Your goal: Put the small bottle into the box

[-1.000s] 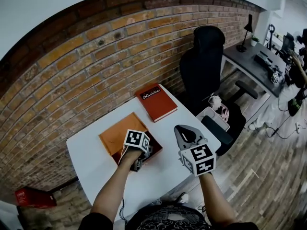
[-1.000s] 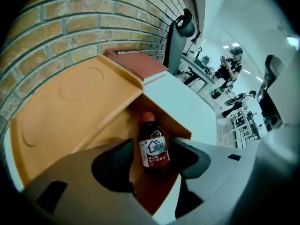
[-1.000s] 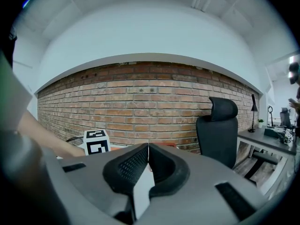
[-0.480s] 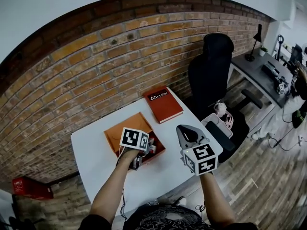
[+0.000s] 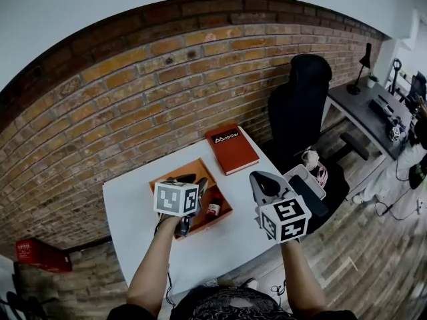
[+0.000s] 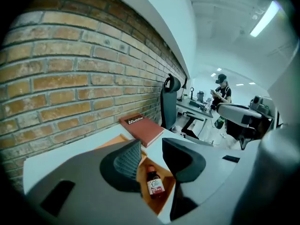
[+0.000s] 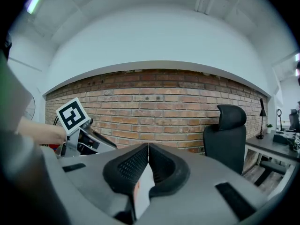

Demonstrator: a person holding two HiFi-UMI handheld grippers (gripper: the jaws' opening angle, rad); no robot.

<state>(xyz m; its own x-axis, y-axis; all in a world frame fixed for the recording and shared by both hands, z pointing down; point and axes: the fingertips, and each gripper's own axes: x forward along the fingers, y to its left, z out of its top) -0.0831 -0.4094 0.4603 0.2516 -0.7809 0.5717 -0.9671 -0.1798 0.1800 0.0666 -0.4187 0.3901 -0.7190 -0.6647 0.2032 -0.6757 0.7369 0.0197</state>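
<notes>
The small bottle rests inside the open orange box on the table, below the gap of the left tongs. Their 2 jaws stand apart, empty, and have just been closing. The right tongs, off to their right, are pressed together.

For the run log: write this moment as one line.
small bottle: in box | left gripper: above box, jaws just been closing, empty | right gripper: shut, empty
</notes>
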